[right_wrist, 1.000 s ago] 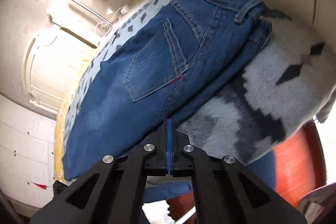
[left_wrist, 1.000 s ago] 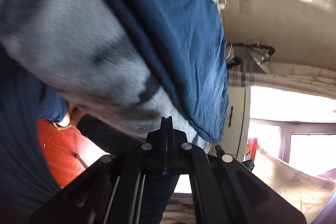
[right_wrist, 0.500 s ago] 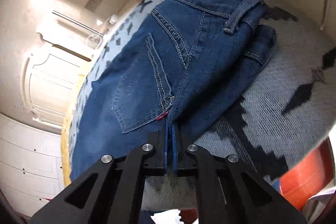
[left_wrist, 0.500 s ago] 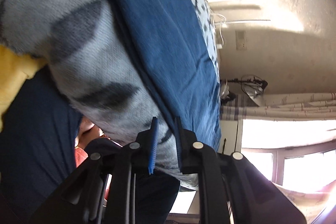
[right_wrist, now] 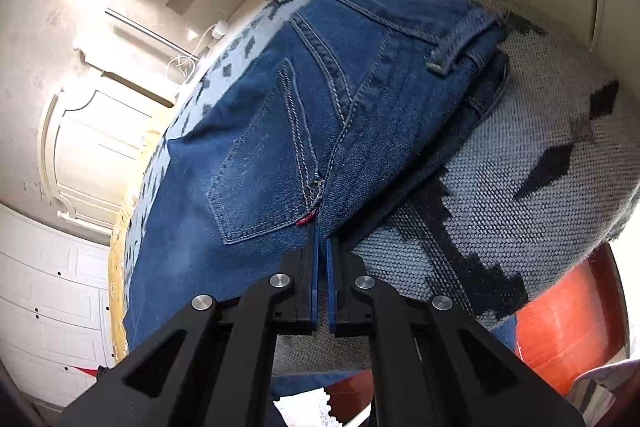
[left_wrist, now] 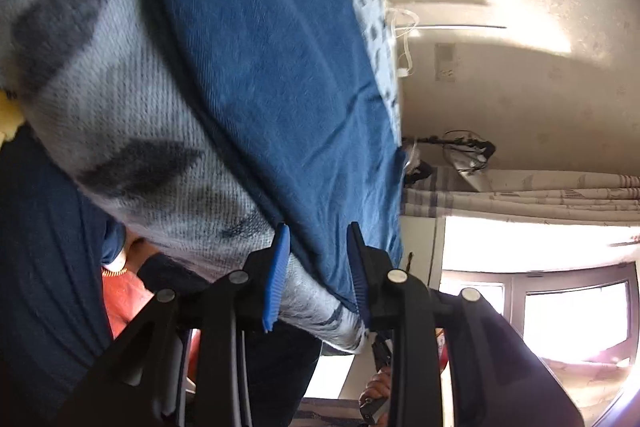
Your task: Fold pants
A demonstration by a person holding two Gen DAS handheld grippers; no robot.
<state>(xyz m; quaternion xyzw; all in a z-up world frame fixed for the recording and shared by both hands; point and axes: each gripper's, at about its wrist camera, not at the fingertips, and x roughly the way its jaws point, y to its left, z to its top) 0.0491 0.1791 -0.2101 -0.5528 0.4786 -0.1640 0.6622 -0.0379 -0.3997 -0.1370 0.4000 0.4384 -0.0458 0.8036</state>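
the blue denim pants [right_wrist: 280, 131] lie folded lengthwise on a grey woven blanket with black geometric marks [right_wrist: 532, 167], waistband and belt loop toward the far end in the right wrist view, back pocket facing up. the right gripper [right_wrist: 322, 243] has its blue-padded fingers [right_wrist: 316, 267] pressed nearly together, a thin slit between them, tips at the denim's near edge just below the pocket's small red tab [right_wrist: 307, 221]; whether cloth is pinched there cannot be told. in the left wrist view, the left gripper [left_wrist: 318, 247] is spread wide, its fingers straddling the near hem of the pants [left_wrist: 260, 67] where they meet the blanket [left_wrist: 120, 99]. a person's hand [left_wrist: 376, 391] shows low behind it.
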